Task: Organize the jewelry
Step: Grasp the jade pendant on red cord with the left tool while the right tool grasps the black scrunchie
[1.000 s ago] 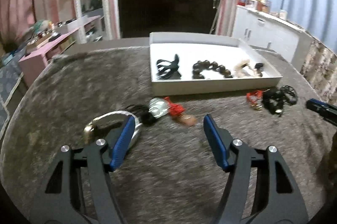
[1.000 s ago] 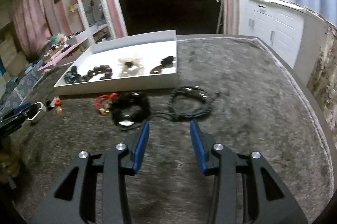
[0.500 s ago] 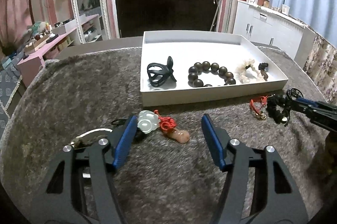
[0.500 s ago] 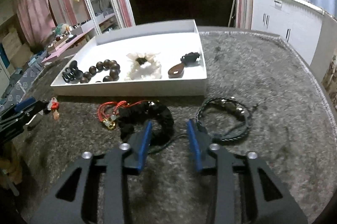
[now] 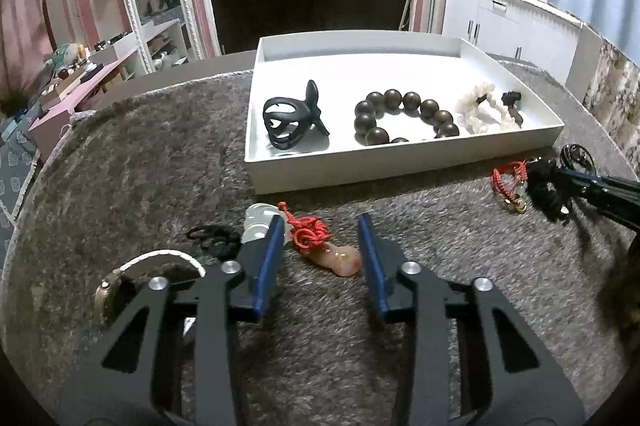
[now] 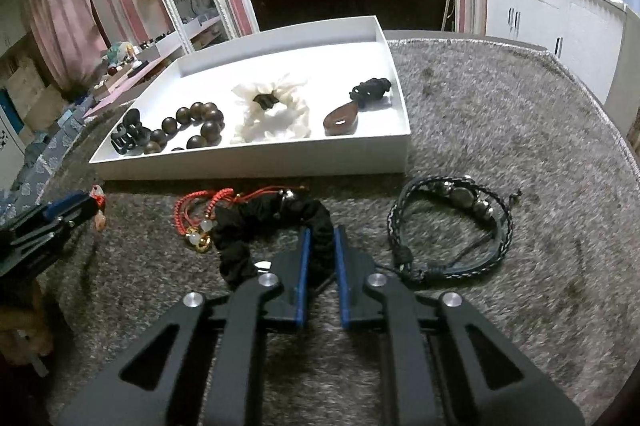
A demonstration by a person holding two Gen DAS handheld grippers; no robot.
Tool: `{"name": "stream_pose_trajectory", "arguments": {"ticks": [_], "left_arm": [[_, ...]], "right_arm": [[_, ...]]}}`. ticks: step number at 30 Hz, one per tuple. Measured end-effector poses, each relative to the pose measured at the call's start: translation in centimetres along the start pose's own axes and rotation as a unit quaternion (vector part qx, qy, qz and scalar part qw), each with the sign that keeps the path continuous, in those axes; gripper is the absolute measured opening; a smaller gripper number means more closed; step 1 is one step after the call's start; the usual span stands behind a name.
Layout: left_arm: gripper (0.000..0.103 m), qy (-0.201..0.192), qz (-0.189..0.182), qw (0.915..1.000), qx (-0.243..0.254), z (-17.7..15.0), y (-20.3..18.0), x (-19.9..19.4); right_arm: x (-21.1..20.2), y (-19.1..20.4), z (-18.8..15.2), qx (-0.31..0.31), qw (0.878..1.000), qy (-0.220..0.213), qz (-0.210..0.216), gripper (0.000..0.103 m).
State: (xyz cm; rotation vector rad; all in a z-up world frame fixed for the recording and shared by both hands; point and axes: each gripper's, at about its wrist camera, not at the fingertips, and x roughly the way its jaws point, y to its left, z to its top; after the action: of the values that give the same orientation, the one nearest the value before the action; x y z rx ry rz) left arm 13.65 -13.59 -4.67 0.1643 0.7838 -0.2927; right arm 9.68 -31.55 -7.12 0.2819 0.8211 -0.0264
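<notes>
The right gripper has its jaws drawn narrow around a fold of the black scrunchie, blue pads on either side of the fabric and apparently pinching it, low on the grey rug. The scrunchie lies straight ahead of that claw and curls away to its left, its loop running roughly across the view, with the red cord bracelet touching its far left end and the braided black bracelet just to the right, apart from it. The white tray sits directly beyond, near edge facing the claw, so the carry looks like a short lift forward. The left gripper is spread wide, straddling a red-knotted amber pendant whose long axis runs slantwise between the pads; nothing is gripped there. The scrunchie looks soft, bunched and limp, likely to droop when raised.
</notes>
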Motion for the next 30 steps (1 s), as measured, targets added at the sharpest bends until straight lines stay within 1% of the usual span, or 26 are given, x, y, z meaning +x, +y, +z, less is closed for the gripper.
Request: {"name": "stream_pose_trajectory", "arguments": {"ticks": [1,3,4,9,11,13,18,22,24,30], "left_arm": [[0.026,0.003,0.000,1.0000,0.002,0.0,-0.1,0.2],[0.016,0.013,0.000,0.9999,0.004,0.0,-0.2,0.7],[0.012,0.017,0.001,0.9999,0.003,0.0,-0.2,0.8],[0.012,0.024,0.008,0.9997,0.003,0.0,-0.3,1.2],[0.010,0.024,0.009,0.9997,0.003,-0.1,-0.3,1.1],[0.006,0.021,0.008,0.9997,0.000,-0.1,-0.2,1.0],[0.004,0.015,0.004,0.9999,-0.006,-0.1,0.1,0.8],[0.003,0.011,0.003,0.9999,-0.008,-0.1,0.2,0.6],[0.003,0.020,-0.001,0.9998,-0.005,-0.2,0.2,0.8],[0.003,0.020,0.023,0.9994,0.015,-0.1,-0.6,0.8]], "right_arm": [[0.0,-0.1,0.0,0.002,1.000,0.000,0.003,0.012],[0.0,-0.3,0.0,0.006,1.000,-0.001,0.007,0.012],[0.0,-0.2,0.0,0.006,1.000,-0.002,0.008,0.012],[0.1,-0.2,0.1,0.003,1.000,0.000,0.008,0.012],[0.1,-0.2,0.1,0.003,1.000,0.001,0.007,0.012],[0.1,-0.1,0.1,0.000,1.000,0.001,0.004,0.011],[-0.2,0.5,0.1,-0.012,1.000,-0.005,0.005,0.007],[-0.5,1.2,0.1,-0.029,0.999,-0.014,-0.004,0.007],[-0.5,1.4,0.1,-0.034,0.999,-0.013,-0.012,0.007],[-0.9,1.6,0.1,-0.041,0.999,-0.021,-0.021,0.007]]}}
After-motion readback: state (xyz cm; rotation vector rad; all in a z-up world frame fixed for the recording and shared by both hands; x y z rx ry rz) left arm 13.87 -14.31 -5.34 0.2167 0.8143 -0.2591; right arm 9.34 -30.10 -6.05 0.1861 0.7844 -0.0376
